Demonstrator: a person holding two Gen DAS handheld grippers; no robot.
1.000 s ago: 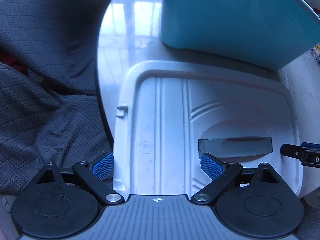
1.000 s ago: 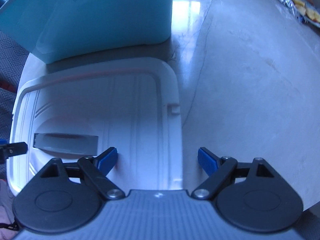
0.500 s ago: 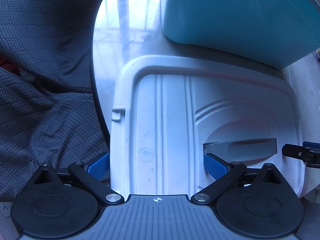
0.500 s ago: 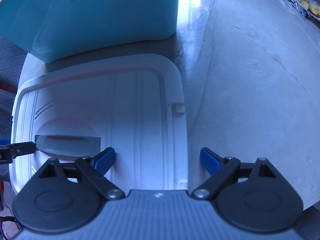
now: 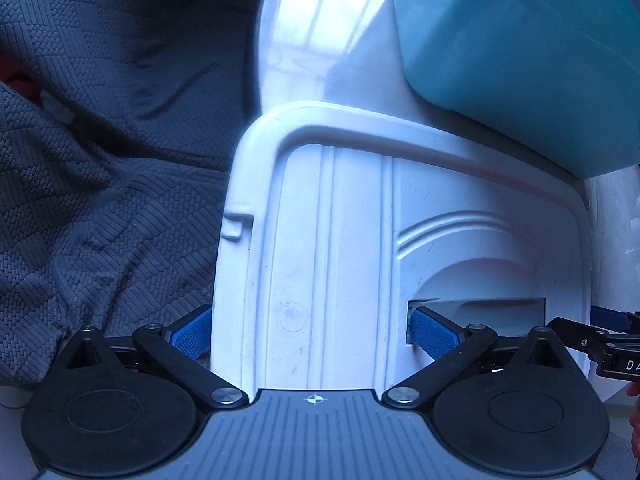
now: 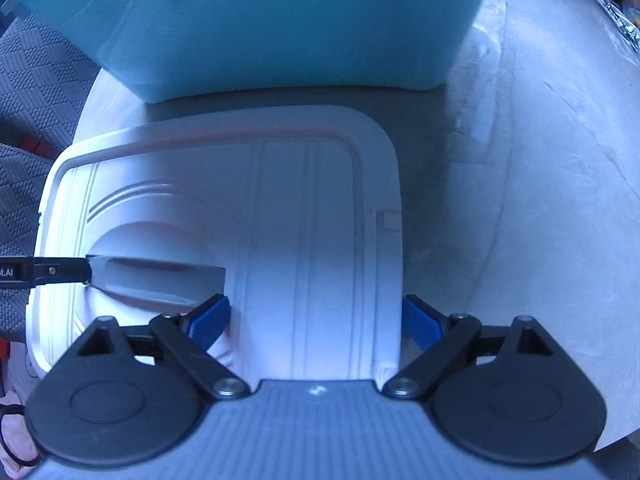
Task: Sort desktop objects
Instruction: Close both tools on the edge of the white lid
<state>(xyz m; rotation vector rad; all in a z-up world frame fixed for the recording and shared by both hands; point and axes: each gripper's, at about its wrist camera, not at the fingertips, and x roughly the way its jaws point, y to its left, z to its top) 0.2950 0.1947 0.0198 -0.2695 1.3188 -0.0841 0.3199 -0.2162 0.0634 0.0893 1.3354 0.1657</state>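
A white plastic lid (image 5: 340, 240) with a grey recessed handle (image 5: 480, 308) lies on the round table in front of a teal storage box (image 5: 520, 60). My left gripper (image 5: 312, 332) is open and straddles the lid's left part, one pad outside the left edge, the other at the handle slot. The lid shows in the right wrist view (image 6: 280, 220) too, with the handle (image 6: 156, 280) and the teal box (image 6: 280, 20). My right gripper (image 6: 316, 322) is open and straddles the lid's right part, one pad outside the right edge.
Grey textured fabric (image 5: 100, 160) lies off the table's left edge. The pale marble table top (image 6: 540, 200) stretches to the right. Some packets (image 6: 624, 20) sit at the far right edge.
Both grippers have moved forward over the lid, so their pads now sit on either side of its left and right parts. The jaws stay open.
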